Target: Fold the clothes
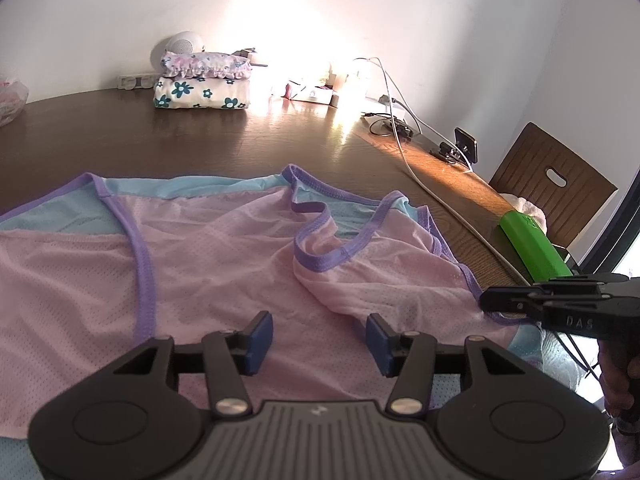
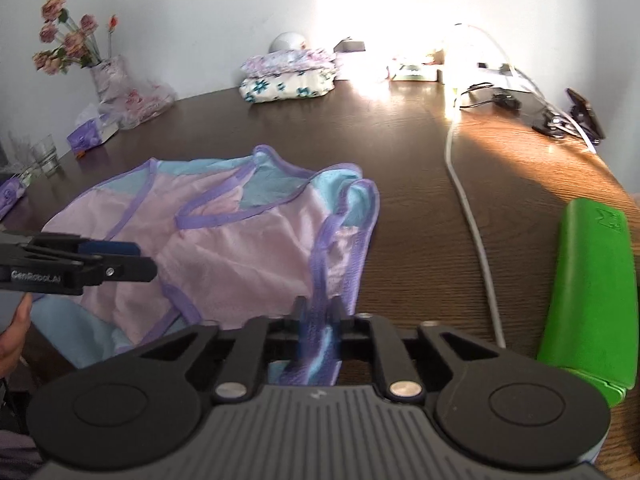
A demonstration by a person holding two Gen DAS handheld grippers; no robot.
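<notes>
A pink mesh top point(image 1: 224, 248) with purple trim and light blue panels lies spread and rumpled on the dark wooden table point(image 1: 200, 140). My left gripper point(image 1: 320, 330) hovers over its near part, open, its blue pads apart with only flat cloth below them. In the right wrist view the left gripper point(image 2: 120, 258) reaches in from the left over the top point(image 2: 248, 248). My right gripper point(image 2: 318, 312) is shut on the top's purple-trimmed edge at its right near side. From the left wrist view the right gripper point(image 1: 492, 304) shows at the cloth's right edge.
A stack of folded clothes point(image 2: 286, 78) sits at the table's far side. A green object point(image 2: 588, 292) and a white cable point(image 2: 472, 220) lie to the right. A vase of flowers point(image 2: 108, 76) and glasses point(image 2: 44, 152) stand at the left. A chair point(image 1: 552, 184) is beyond the right edge.
</notes>
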